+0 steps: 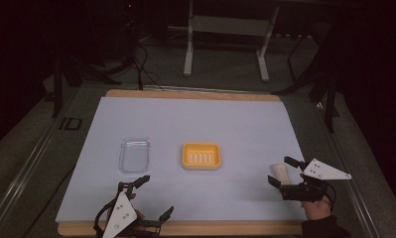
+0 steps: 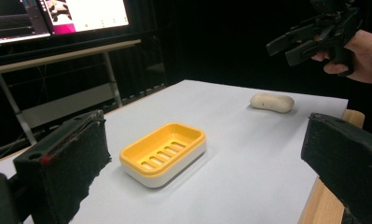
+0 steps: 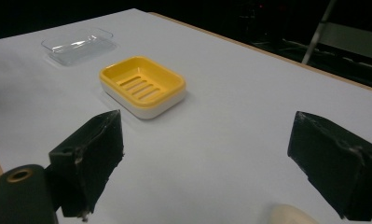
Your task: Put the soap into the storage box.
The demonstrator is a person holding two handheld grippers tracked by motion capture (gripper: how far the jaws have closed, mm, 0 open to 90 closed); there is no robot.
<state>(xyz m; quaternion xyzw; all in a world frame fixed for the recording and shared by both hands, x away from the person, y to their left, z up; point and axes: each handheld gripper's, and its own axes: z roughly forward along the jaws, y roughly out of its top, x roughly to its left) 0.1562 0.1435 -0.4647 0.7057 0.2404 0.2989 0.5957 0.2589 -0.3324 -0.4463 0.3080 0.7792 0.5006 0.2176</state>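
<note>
Right gripper view: soap [image 3: 288,215] between spread jaws.

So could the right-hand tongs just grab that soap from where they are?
Probably yes. The right tongs are open, with the soap lying on the table just ahead of them, low between the jaws in the right gripper view, and nothing in between.

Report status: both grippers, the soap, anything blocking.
Left gripper open, empty, near edge. Right gripper open, above the soap bar, not closed on it. Yellow soap dish empty, path to it unobstructed; clear lid lies left of dish.
</note>
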